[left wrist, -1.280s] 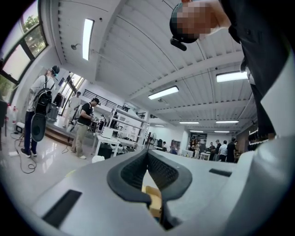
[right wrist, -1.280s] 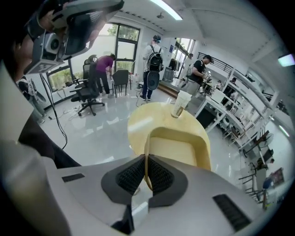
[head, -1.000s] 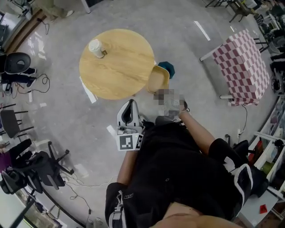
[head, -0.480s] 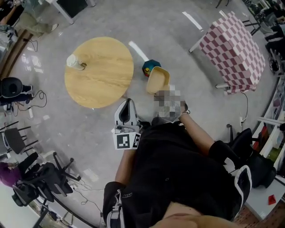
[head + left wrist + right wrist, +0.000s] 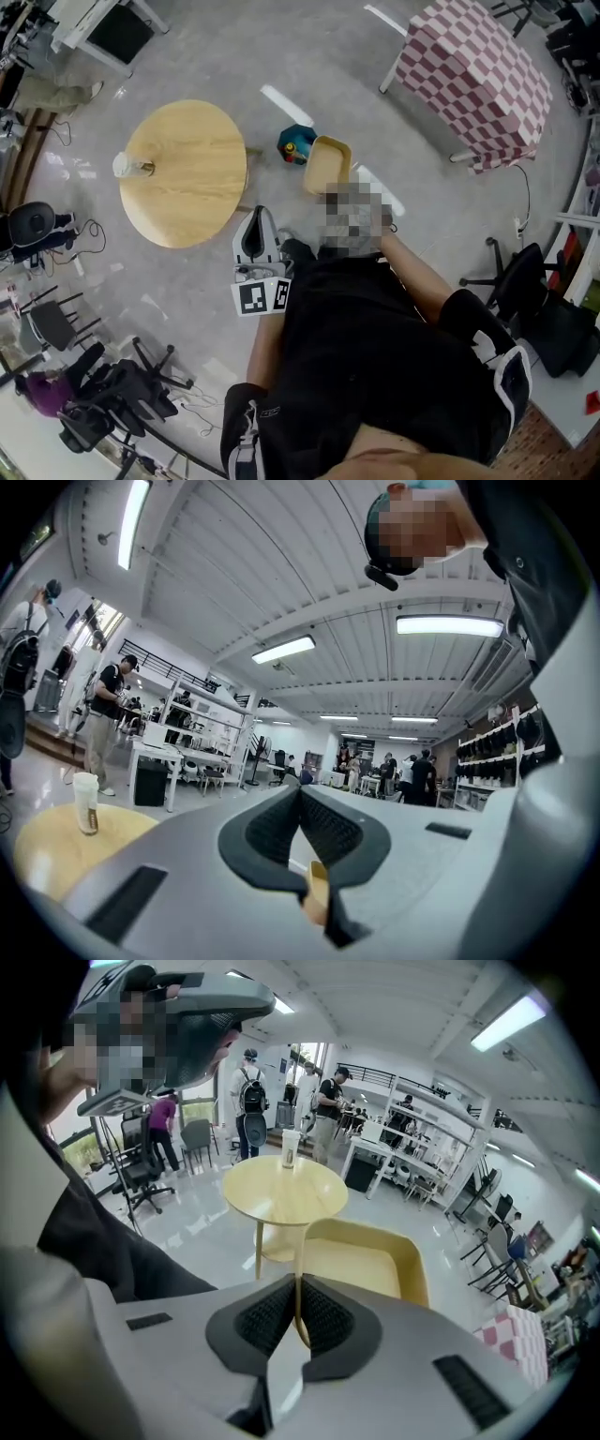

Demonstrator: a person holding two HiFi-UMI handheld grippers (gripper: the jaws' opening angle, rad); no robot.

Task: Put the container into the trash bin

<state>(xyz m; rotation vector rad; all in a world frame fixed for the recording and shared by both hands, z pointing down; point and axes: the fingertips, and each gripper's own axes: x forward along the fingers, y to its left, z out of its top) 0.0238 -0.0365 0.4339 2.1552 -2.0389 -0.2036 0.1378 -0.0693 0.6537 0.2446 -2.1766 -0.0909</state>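
The yellow container (image 5: 327, 165) hangs tilted above the floor, its rim pinched between the jaws of my right gripper (image 5: 298, 1283), which is shut on it. In the right gripper view the yellow container (image 5: 361, 1260) spreads out past the jaws. In the head view a mosaic patch hides that gripper. The teal trash bin (image 5: 296, 143) stands on the floor just left of the container, beside the round table. My left gripper (image 5: 258, 246) is held level in front of the person's body. In its own view my left gripper (image 5: 300, 789) has its jaws together with nothing between them.
A round wooden table (image 5: 183, 173) with a lidded cup (image 5: 125, 166) stands to the left. A checkered-cloth table (image 5: 473, 70) is at the upper right. Office chairs (image 5: 103, 389) and cables crowd the lower left, and a black chair (image 5: 525, 281) stands at the right. People stand far off.
The person has walked on with both grippers. The round table slid left in the view and the teal bin, half hidden before, now shows beside the held container.
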